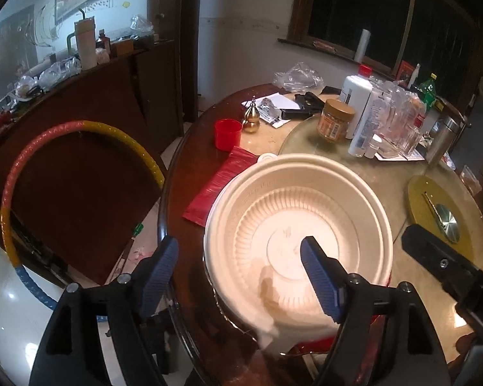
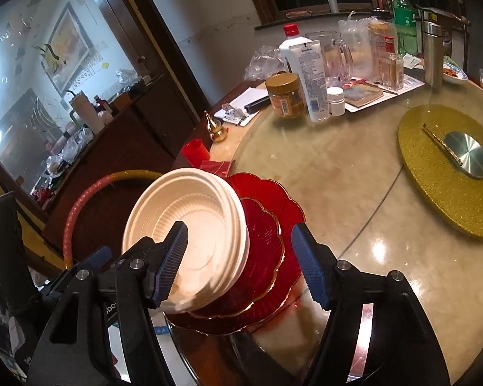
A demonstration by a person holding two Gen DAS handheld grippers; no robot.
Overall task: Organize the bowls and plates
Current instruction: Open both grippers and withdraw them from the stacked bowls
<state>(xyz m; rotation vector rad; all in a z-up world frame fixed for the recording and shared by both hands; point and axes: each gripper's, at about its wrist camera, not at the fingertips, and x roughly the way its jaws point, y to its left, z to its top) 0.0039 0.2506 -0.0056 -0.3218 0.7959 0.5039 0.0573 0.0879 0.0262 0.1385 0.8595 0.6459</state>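
Now I am releasing: both my left gripper (image 1: 241, 276) and right gripper (image 2: 240, 265) are standing with jaws wide, gripping nothing. The white bowls (image 2: 190, 231) are sitting stacked on the red plates (image 2: 267, 225) at the table (image 2: 354, 193) edge. Next, I judge, I am needing to back both clear without nudging the stack.

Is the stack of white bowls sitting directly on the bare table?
No, the white bowls sit on stacked red plates, which lie on the table.
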